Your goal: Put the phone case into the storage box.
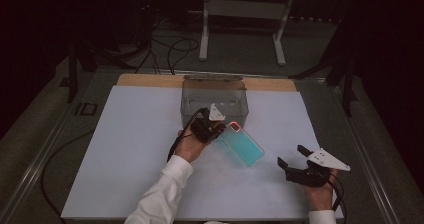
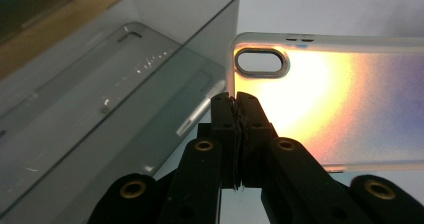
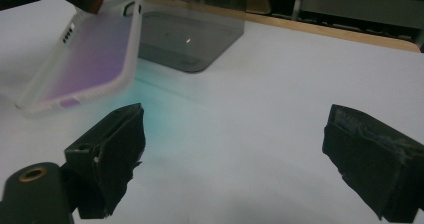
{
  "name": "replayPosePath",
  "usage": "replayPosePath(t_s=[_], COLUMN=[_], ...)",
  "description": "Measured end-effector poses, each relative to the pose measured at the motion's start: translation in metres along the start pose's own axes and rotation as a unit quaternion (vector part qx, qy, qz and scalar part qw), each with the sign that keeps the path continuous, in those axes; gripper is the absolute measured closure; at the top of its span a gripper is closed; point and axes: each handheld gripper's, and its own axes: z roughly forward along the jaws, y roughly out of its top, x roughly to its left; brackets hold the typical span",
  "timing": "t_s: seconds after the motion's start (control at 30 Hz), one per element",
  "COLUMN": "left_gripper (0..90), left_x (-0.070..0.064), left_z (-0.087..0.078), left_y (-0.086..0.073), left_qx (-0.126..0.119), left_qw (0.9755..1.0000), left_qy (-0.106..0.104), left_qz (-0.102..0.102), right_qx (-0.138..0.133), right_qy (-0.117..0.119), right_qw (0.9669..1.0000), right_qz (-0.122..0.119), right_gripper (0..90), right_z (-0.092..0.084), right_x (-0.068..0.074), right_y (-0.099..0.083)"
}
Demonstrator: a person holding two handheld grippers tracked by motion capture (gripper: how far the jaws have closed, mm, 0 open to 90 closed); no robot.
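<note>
Left gripper [image 1: 216, 128] pinched tight — right gripper [image 1: 293, 157] spread wide, hovering low.

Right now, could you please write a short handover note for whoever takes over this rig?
Left gripper: shut on the phone case, pinching its edge near the camera cutout; the case is tilted, its far end low by the table.
Right gripper: open, holding nothing, hovering over the white table near the case's lower end.
Clear box: stands just behind the case.
Done: case gripped.
Left: probably putting it into the box.

Dim room — grey floor [image 1: 240, 49], black cables [image 1: 170, 51], white frame [image 1: 240, 9].
</note>
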Motion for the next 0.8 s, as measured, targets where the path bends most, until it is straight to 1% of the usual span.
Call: replayPosePath(t_s=[0.43,0.57,0.67,0.8], left_gripper=[88.7,88.7,88.7,88.7], left_x=[0.008,0.012,0.014,0.017], left_z=[-0.029,-0.037,-0.042,-0.048], left_y=[-0.005,-0.006,-0.007,-0.008], left_qx=[-0.031,-0.042,-0.049,-0.053], left_qw=[0.9993,0.9987,0.9983,0.9978], left_qy=[0.021,0.029,0.032,0.04], left_qz=[0.001,-0.002,-0.003,-0.004], right_qx=[0.003,0.012,0.014,0.016], right_qy=[0.007,0.009,0.012,0.014], right_qw=[1.0,0.9998,0.9998,0.9996], right_qz=[0.001,0.013,0.011,0.018], right_gripper=[9.9,9.7,9.7,9.7], right_z=[0.002,0.005,0.005,0.006], right_x=[0.002,0.002,0.002,0.003], right_y=[0.0,0.0,0.0,0.001])
